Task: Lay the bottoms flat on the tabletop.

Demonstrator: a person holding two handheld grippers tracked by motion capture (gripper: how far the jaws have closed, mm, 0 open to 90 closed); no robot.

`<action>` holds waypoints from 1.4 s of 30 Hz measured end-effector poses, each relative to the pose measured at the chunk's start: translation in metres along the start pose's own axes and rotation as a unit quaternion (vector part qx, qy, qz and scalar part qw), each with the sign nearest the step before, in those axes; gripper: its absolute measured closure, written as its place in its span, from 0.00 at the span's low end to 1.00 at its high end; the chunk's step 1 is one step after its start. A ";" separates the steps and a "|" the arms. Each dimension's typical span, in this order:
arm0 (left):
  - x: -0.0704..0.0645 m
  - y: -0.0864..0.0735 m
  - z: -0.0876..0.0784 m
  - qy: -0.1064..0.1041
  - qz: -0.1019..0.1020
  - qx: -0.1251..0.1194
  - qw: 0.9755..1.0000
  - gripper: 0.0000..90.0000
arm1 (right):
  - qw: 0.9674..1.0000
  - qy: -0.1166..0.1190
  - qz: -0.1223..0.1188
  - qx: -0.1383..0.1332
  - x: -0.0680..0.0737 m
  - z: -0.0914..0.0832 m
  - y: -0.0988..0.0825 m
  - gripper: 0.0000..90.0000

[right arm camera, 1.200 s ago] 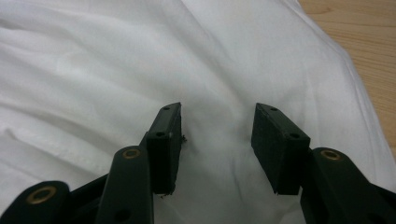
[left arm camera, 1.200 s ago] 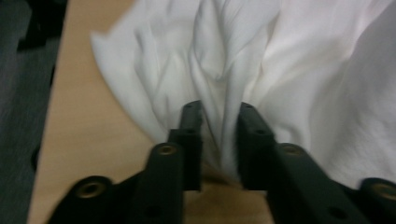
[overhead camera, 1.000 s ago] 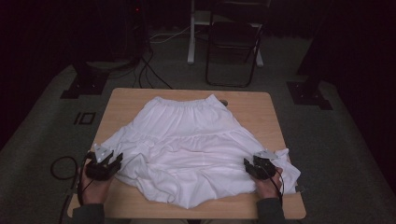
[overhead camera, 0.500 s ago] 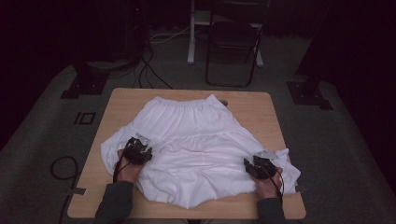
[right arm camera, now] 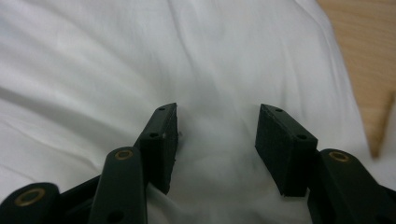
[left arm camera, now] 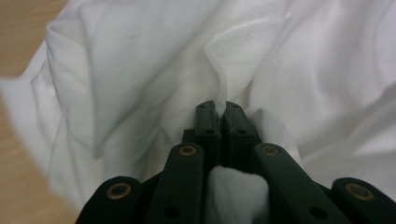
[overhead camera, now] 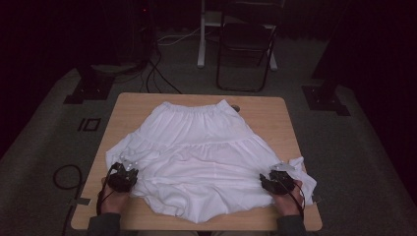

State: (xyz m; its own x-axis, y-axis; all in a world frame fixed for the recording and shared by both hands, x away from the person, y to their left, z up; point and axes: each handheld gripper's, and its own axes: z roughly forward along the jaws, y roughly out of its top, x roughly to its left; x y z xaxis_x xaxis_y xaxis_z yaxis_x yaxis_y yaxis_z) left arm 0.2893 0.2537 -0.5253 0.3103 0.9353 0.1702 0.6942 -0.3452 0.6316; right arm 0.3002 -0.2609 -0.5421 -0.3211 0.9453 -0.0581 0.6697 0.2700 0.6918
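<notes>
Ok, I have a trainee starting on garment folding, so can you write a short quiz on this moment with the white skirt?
1. True or false: the left gripper has its jaws shut on a fold of the white skirt.
2. How do the jaws of the right gripper stand: A) pinched on cloth, B) apart over the skirt, C) closed on the wooden table?
3. Which part of the skirt lies at the far side from the person: the elastic waistband or the hem?

Key: 1 true, a thin pleat of cloth is caught between the pads. 2 B. 3 the waistband; the hem lies at the near edge by both hands.
</notes>
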 end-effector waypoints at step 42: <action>-0.007 0.019 -0.024 -0.006 0.007 -0.053 0.999 0.67 | 0.999 -0.027 0.003 -0.031 -0.004 -0.046 -0.002 0.55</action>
State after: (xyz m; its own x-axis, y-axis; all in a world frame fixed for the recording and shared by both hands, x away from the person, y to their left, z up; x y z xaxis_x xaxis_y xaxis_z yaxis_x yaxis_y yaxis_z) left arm 0.2843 0.2424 -0.4965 0.3279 0.9290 0.1714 0.6174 -0.3481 0.7054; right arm 0.2695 -0.2737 -0.5102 -0.2791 0.9559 -0.0914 0.6281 0.2537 0.7356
